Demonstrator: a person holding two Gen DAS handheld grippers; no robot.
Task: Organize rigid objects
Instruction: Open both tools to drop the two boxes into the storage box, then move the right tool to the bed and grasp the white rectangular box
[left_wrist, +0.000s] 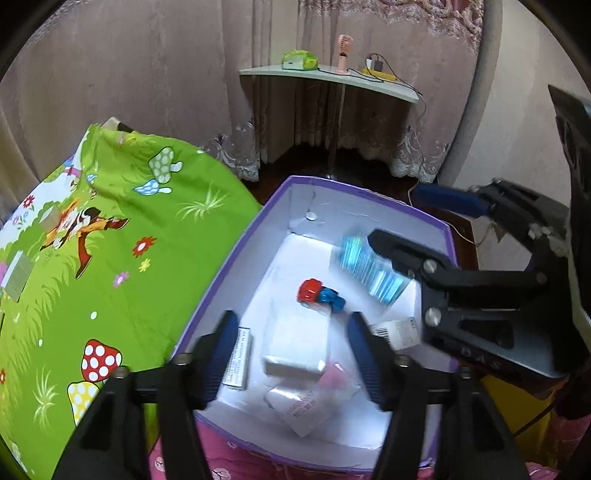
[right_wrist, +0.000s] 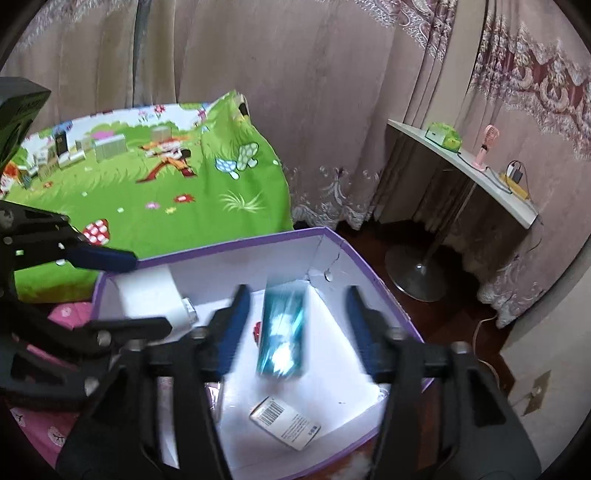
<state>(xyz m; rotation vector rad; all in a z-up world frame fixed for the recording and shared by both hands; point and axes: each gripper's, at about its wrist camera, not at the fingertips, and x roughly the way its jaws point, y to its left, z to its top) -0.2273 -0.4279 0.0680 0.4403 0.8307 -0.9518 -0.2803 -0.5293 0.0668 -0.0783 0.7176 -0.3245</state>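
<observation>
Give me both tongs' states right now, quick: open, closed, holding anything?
Left tongs: open, nothing gripped; white box lies between the fingers, inside the purple box.
Right tongs: open, empty; teal box lies loose between them.

Teal box (right_wrist: 281, 332) blurred (label unreadable)

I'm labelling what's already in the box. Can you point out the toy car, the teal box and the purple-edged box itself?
toy car (left_wrist: 318, 293): left wrist view, its red cab.
teal box (right_wrist: 281, 332): right wrist view, middle of its shiny top face.
purple-edged box (right_wrist: 236, 244): right wrist view, far rim.
</observation>
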